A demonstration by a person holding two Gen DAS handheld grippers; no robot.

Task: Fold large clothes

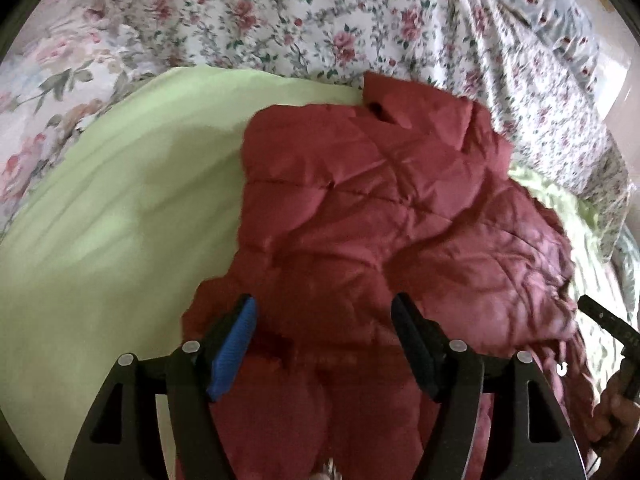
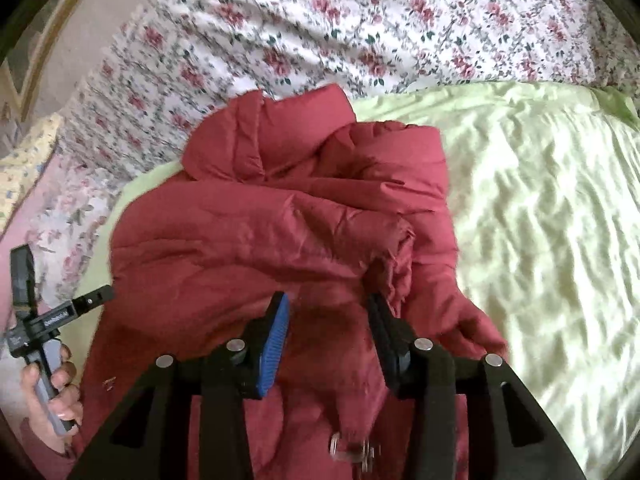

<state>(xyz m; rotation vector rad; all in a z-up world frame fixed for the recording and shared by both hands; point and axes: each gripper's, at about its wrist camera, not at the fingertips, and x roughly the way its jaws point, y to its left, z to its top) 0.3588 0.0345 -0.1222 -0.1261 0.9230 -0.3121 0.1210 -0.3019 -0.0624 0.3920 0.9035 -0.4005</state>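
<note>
The bed (image 1: 328,20) is big and soft; the red coat (image 1: 380,208) lies bunched on its green sheet (image 1: 120,208); it is puffy, so a fold may spring back; the left tool (image 1: 324,344) and right tool (image 2: 328,332) are both apart and hold nothing.

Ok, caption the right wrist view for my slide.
Open right tongs above a crumpled red quilted jacket on a pale green sheet.

Bed: pale green sheet (image 2: 540,200), creased, near and right | Far: floral bedcover (image 2: 360,32), rose print | Far left: beige wall (image 2: 92,44) | Light: soft daylight
</note>
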